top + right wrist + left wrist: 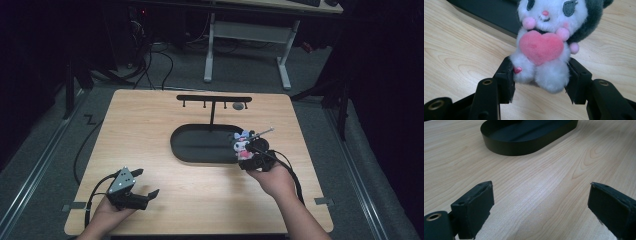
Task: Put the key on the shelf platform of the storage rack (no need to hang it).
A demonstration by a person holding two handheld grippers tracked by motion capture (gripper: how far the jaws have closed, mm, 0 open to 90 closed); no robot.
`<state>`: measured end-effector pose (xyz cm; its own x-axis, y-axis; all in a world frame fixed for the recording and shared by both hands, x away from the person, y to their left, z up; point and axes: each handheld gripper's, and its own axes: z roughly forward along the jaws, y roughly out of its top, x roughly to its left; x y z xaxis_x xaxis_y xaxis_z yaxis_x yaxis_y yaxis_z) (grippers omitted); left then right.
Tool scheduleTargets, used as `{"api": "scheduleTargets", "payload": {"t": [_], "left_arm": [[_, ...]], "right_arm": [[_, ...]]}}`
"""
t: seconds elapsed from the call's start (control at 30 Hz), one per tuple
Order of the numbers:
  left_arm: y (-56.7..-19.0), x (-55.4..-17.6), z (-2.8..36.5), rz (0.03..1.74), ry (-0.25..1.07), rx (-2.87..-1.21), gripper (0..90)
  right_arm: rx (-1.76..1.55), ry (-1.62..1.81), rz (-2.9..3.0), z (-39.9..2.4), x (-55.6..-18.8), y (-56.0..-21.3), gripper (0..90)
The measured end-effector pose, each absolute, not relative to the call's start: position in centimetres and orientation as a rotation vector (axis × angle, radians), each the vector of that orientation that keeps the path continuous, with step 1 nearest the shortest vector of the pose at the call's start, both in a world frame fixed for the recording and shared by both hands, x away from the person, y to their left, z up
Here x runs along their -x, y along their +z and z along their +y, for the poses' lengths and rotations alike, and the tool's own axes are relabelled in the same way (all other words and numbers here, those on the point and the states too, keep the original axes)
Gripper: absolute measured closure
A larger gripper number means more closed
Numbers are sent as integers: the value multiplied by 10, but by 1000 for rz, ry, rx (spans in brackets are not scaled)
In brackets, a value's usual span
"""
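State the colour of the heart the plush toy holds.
Pink; the heart on the plush toy shows best in the right gripper view.

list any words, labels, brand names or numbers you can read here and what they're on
None: no readable text stands on anything.
plush toy: a plain pink heart, no lettering.
black oval tray, black hook rack, wooden table: unmarked.
left gripper, right gripper: no brand visible.

A pale wooden table (150, 130) carries one black oval tray (200, 145), beyond my left tongs (142, 186), beside my right (245, 152).
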<state>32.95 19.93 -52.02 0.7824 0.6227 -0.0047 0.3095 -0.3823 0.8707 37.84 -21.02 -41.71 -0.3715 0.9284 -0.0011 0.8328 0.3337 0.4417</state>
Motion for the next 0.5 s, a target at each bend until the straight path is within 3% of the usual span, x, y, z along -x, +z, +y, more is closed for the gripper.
{"api": "scheduleTargets", "payload": {"t": [0.5], "left_arm": [[-520,-329,200,697,399,-1993,74]], "right_arm": [[-1577,559,2384,-186,-395,-423,482]]}}
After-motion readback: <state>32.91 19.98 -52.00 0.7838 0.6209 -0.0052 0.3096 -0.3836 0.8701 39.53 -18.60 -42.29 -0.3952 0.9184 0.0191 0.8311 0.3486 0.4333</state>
